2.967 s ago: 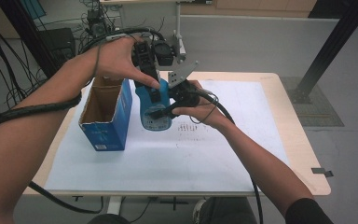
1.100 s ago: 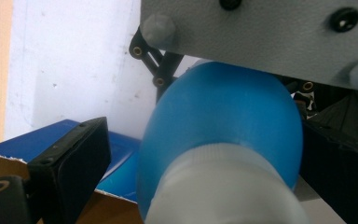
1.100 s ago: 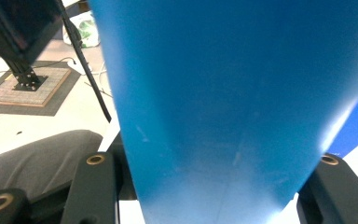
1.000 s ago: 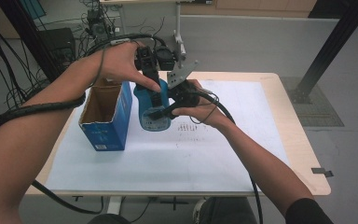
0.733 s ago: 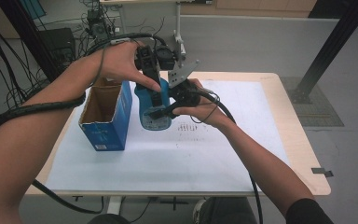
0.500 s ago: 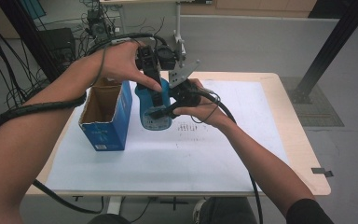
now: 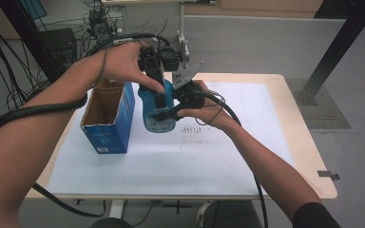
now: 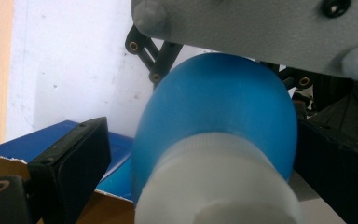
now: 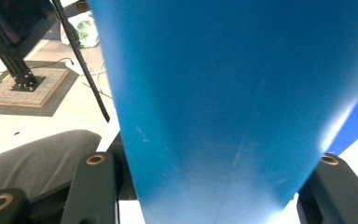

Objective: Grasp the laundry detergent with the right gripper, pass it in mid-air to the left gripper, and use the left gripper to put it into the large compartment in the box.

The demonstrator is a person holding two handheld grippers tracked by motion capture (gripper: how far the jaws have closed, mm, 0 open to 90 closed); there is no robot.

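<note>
Blue bottle (image 7: 156,107) stood upright above the desk (image 7: 285,95) near its far-left corner, beside the open box (image 7: 105,115). Right gripper (image 7: 168,114) clamped its lower body. Left gripper (image 7: 154,78), directly above on the vertical axis, bracketed the white cap (image 8: 219,186); contact undeterminable.

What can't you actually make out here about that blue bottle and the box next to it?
- Blue bottle: its label is unreadable. In the high view hands and tongs cover it; in both gripper views it is too near and blurred.
- Left tongs: the white cap hides whether the pads touch the bottle.
- Blue box: its inside is in shadow in the high view; its print is too small.
</note>
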